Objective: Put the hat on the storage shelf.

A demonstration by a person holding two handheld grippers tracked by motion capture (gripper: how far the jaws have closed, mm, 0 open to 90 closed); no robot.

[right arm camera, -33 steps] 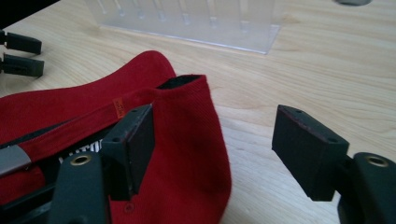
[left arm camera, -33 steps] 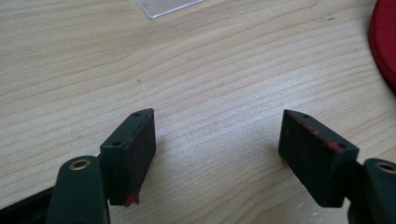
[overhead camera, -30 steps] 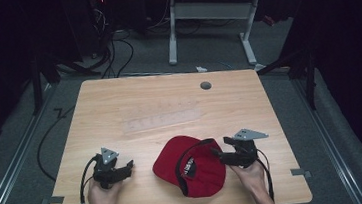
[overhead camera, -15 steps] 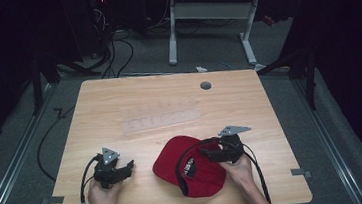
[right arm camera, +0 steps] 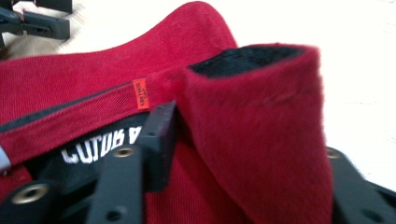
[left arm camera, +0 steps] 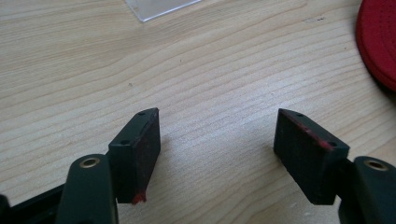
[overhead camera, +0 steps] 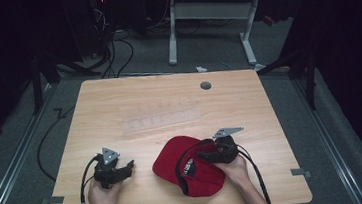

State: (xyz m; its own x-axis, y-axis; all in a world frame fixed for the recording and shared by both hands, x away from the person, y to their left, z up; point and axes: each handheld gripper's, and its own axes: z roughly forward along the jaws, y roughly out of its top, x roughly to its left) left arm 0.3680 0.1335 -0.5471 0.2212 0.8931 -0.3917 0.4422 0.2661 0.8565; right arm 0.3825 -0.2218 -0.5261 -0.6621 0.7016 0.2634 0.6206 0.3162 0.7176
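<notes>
Red cap (overhead camera: 188,169) lies upside down on the near right part of the wooden table (overhead camera: 134,101) in the high view, its lining and black inner band facing up. The right gripper (overhead camera: 205,156) reaches into it from the right, over the cap's rim, with the person's right hand (overhead camera: 236,169) behind it. The left gripper (overhead camera: 127,166) rests near the table's front left, well apart from the cap, and a clear plastic sheet (overhead camera: 163,120) lies flat farther back.

Seen from the left gripper view, the left gripper (left arm camera: 217,140) stands released, its jaws wide over bare wood with nothing between them; the cap's edge (left arm camera: 378,42) shows at the far right.

Through the right gripper view, a raised fold of the cap's red fabric (right arm camera: 261,135) sits between the jaws of the right gripper (right arm camera: 243,140), which have just been closing. One jaw lies against the fabric beside the small orange tag (right arm camera: 141,93); the other is hidden behind the fold, so a firm pinch cannot be confirmed.

The step in hand seems to be taking hold of the cap's rim. Next, the grip likely needs to finish closing before any lift, with the free left gripper brought over to steady or take the other side.
</notes>
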